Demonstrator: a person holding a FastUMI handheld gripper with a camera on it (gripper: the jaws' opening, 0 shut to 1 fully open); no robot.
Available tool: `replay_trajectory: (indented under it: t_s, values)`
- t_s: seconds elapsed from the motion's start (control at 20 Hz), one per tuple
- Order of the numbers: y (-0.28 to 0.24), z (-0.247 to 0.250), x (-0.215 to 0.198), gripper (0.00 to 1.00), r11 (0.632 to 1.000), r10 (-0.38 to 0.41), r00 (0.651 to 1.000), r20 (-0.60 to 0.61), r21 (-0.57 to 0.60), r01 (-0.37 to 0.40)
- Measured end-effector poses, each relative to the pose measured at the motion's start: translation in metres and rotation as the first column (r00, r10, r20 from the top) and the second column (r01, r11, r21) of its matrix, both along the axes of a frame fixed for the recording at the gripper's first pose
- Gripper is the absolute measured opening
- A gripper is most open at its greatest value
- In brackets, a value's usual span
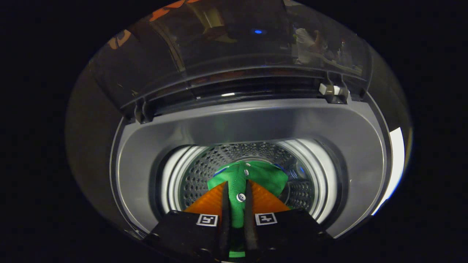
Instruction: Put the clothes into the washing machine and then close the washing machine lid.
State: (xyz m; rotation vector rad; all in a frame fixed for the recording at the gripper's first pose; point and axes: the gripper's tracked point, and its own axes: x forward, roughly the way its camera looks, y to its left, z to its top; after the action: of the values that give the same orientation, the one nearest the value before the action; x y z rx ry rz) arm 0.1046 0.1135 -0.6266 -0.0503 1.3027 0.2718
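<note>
Tongs (236,190) gripping green garment (252,175) above drum (204,171)

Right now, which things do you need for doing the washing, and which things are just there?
Needed for the job:
- green garment, pinched between the fingers, hanging over the drum
- gripper, shut on the garment
- washing machine drum, open below
- lid, standing open beyond the drum

Just there:
- white latch piece at the lid's hinge
- blue light reflected in the lid
</note>
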Motion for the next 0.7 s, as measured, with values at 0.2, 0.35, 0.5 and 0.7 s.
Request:
replay_trajectory:
  t_s: [0.2, 0.35, 0.5, 0.7]
  values:
    - [0.000, 0.012, 0.006, 0.67, 1.000, -0.003, 0.999, 0.044, -0.014, 0.004]
    - [-0.002, 0.009, 0.003, 0.92, 1.000, -0.003, 0.999, 0.038, -0.021, 0.004]
    - [-0.003, 0.021, 0.000, 0.99, 1.000, -0.004, 0.998, 0.066, -0.018, 0.005]
    - [0.005, 0.063, 0.005, 0.99, 1.000, -0.006, 0.984, 0.178, 0.026, 0.002]
